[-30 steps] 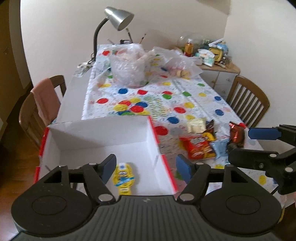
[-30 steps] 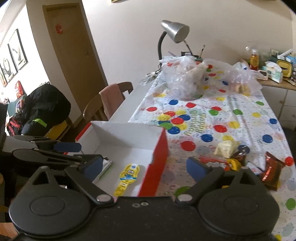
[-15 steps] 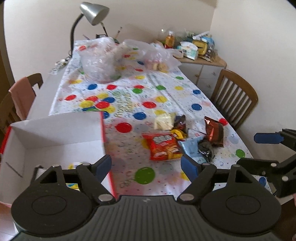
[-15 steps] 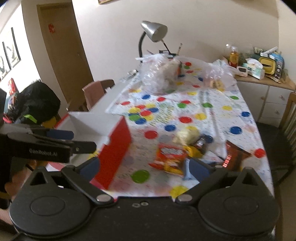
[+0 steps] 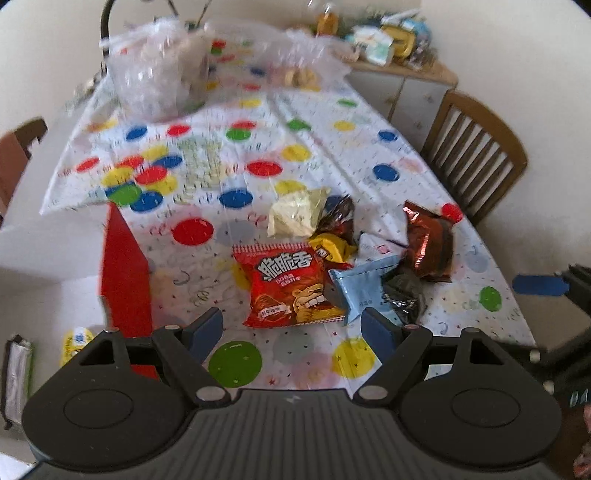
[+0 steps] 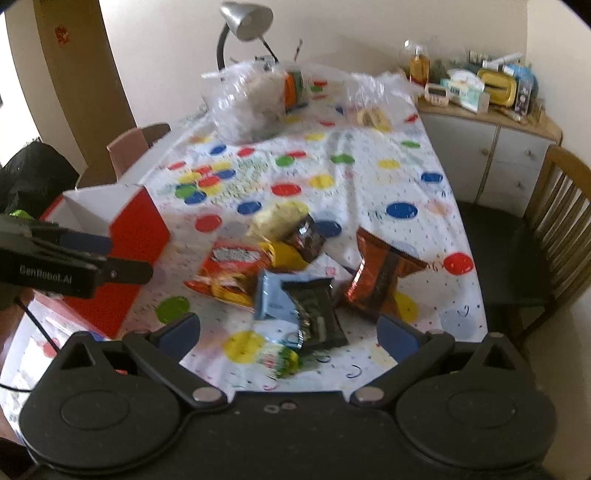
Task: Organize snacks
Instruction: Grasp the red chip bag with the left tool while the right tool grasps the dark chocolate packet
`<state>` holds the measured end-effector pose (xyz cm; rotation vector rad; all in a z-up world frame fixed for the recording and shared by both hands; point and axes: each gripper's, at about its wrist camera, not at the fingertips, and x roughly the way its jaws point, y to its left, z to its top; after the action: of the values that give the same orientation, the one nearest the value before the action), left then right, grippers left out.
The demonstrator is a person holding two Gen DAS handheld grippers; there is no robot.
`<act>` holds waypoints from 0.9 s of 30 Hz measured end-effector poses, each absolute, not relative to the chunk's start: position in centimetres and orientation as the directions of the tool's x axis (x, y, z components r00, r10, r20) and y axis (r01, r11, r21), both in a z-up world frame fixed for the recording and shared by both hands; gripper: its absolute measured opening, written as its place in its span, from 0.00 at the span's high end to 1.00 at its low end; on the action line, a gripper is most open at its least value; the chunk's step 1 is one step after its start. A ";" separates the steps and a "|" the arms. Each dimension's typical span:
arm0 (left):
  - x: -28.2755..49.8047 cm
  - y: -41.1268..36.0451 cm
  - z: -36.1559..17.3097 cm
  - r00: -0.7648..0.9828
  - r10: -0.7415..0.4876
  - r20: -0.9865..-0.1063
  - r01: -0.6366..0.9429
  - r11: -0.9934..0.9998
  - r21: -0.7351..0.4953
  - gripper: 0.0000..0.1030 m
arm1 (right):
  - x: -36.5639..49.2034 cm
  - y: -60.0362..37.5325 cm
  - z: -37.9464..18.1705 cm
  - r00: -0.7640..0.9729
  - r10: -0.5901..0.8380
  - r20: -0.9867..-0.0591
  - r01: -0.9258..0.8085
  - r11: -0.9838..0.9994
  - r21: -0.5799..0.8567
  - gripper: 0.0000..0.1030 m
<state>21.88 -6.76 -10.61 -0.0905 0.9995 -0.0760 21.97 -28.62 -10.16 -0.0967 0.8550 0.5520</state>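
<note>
A pile of snack packets lies on the dotted tablecloth: a red chip bag (image 5: 291, 288) (image 6: 231, 271), a light blue packet (image 5: 360, 291) (image 6: 271, 295), a black packet (image 6: 316, 314), a brown shiny bag (image 5: 428, 242) (image 6: 380, 275), a yellow packet (image 5: 332, 247) and a pale packet (image 5: 295, 216). The red and white box (image 5: 125, 266) (image 6: 136, 236) stands at the left, with a yellow snack (image 5: 75, 341) and a silver packet (image 5: 16, 373) inside. My left gripper (image 5: 291, 330) is open and empty above the red bag. My right gripper (image 6: 291, 332) is open and empty above the black packet.
Clear plastic bags (image 6: 255, 99) and a desk lamp (image 6: 245, 16) are at the table's far end. A wooden chair (image 6: 554, 229) stands at the right, beside a cluttered cabinet (image 6: 491, 122). Another chair (image 6: 136, 144) is at the left.
Both grippers have swung right, away from the box, and come in closer over the snack pile. Both stay open and empty.
</note>
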 end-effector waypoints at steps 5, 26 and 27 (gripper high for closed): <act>25.4 -7.5 -12.7 0.456 -0.088 -0.886 -0.021 0.994 -0.109 0.21 | 23.7 -29.0 -12.3 0.473 0.422 -0.773 -0.518 0.843 0.143 0.01; 32.3 -8.6 -19.3 0.257 -0.021 -0.966 -0.155 0.986 -0.063 0.21 | 30.2 -26.3 -18.4 0.274 0.400 -0.874 -0.563 0.804 0.191 0.20; 32.4 -8.6 -19.5 0.253 -0.018 -0.967 -0.157 0.986 -0.059 0.21 | 30.3 -26.2 -18.5 0.269 0.400 -0.876 -0.567 0.801 0.192 0.21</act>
<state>32.39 -8.61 -19.50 -0.1538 1.3129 0.0949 30.25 -26.15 -18.48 -0.1715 1.1228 0.6565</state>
